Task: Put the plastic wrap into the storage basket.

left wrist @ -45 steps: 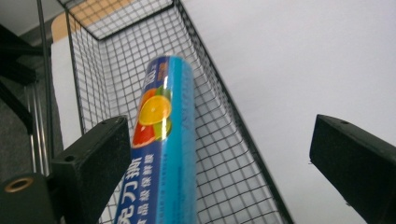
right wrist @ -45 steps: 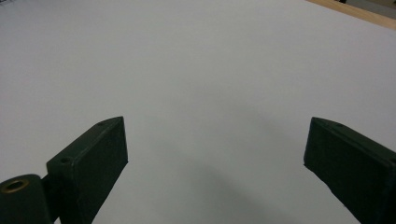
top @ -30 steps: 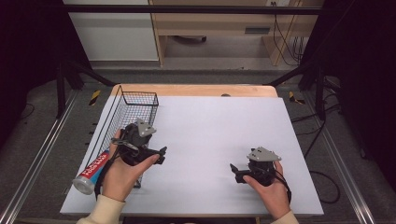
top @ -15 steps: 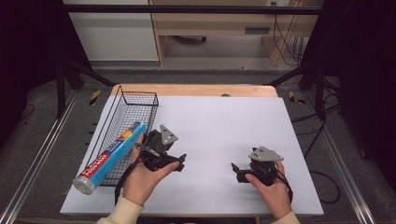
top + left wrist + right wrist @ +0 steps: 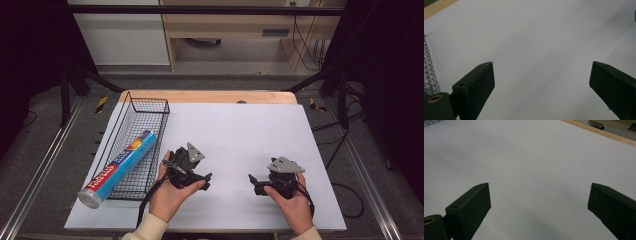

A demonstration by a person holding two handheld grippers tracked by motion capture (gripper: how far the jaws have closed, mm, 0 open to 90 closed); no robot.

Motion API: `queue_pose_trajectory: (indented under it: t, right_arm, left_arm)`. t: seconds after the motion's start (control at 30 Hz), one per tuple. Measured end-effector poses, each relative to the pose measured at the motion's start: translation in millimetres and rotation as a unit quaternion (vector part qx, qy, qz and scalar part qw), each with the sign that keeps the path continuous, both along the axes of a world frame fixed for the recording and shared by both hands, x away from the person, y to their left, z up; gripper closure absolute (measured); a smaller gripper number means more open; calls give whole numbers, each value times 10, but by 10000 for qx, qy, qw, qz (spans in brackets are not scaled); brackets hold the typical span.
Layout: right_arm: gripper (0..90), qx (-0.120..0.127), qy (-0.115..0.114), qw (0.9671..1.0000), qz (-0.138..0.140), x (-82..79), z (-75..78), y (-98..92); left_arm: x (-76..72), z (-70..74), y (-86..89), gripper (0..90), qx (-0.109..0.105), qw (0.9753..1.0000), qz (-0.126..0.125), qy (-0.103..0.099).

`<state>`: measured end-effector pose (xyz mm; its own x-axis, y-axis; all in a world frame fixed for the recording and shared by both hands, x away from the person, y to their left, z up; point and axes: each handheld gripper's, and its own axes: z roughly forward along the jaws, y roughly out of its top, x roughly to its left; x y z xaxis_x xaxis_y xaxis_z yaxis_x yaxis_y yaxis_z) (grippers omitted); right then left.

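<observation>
A long blue and red tube (image 5: 120, 167) lies slantwise in the black wire basket (image 5: 150, 107) at the table's left, its silver near end poking out over the basket's front rim. In the high view my left gripper (image 5: 204, 177) is just right of the basket, apart from the tube, its jaws pointing right. Seen from the left gripper view, it (image 5: 541, 75) stands open with nothing but white table between its fingers. My right gripper (image 5: 254, 184) rests near the front right, jaws pointing left. It (image 5: 540, 195) is open too, and holds nothing.
The white tabletop (image 5: 240, 130) stretches between and beyond both grippers, with a wooden strip (image 5: 210, 96) along its far edge. Basket mesh (image 5: 429, 72) shows at the left edge of the left gripper view. Metal rails run along both sides of the table.
My left gripper has drawn away from the basket to the right, leaving the tube lying in the basket. The right gripper has stayed where it was.
</observation>
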<state>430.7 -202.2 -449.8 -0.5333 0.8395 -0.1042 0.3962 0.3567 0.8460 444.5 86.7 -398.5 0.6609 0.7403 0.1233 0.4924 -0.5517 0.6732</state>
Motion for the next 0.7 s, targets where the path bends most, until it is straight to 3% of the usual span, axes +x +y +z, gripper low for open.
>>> queue_pose_trajectory:
  t: [0.17, 0.37, 0.47, 0.7]
  right_arm:
    - [50, 25, -4, 10000, -11, -1, 2, -2]
    - [50, 6, -14, 10000, 8, 0, -3, -1]
    - [50, 3, 10, 10000, 21, 4, -7, 1]
    - [50, 9, 44, 10000, 30, 0, -12, 11]
  left_arm:
    - [35, -175, -47, 60, -200, 9997, 27, 109]
    - [12, -332, -63, 56, -220, 9997, 37, 58]
    - [-7, -452, -58, 51, -232, 9996, -17, 159]
    - [-54, -500, -35, 50, -238, 9993, -138, 270]
